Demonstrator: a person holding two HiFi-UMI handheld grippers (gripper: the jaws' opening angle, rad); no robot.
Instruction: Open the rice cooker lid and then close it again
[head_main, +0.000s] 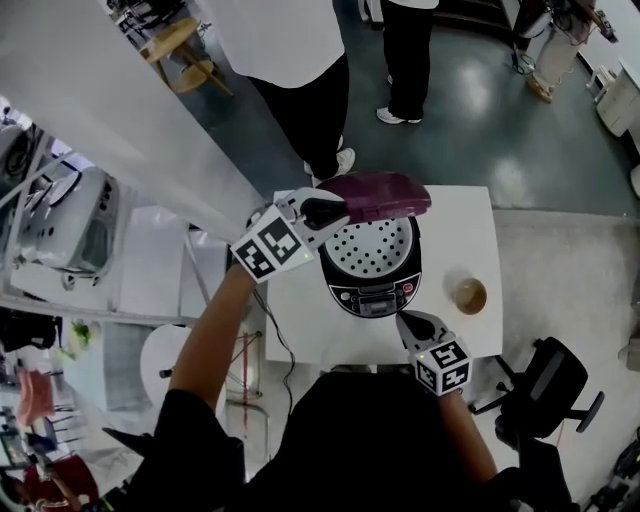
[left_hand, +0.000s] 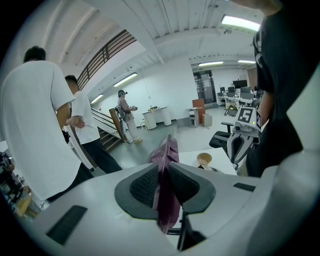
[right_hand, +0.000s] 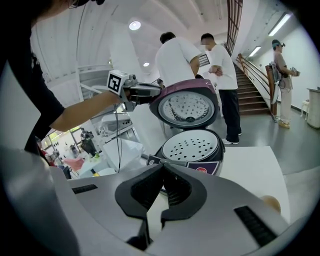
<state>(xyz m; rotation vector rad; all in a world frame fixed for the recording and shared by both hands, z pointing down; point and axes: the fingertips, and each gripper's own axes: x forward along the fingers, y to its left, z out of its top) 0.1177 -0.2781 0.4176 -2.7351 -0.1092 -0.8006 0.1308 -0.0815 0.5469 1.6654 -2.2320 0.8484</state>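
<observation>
The rice cooker (head_main: 372, 270) (right_hand: 192, 149) stands on the white table (head_main: 470, 235) with a perforated inner plate showing on top. Its purple lid (head_main: 378, 193) (right_hand: 186, 106) is raised, hinged at the far side. My left gripper (head_main: 318, 212) (left_hand: 163, 186) is shut on the lid's edge (left_hand: 167, 190), which runs between the dark pads. My right gripper (head_main: 410, 326) (right_hand: 161, 186) hovers at the cooker's front by the control panel (head_main: 367, 297), shut with nothing between its pads.
A small tan bowl (head_main: 469, 295) (left_hand: 204, 159) sits on the table right of the cooker. Two people in white shirts (head_main: 300, 60) stand beyond the table's far edge. A black office chair (head_main: 545, 395) is at the right. A cable (head_main: 272, 330) hangs off the table's left side.
</observation>
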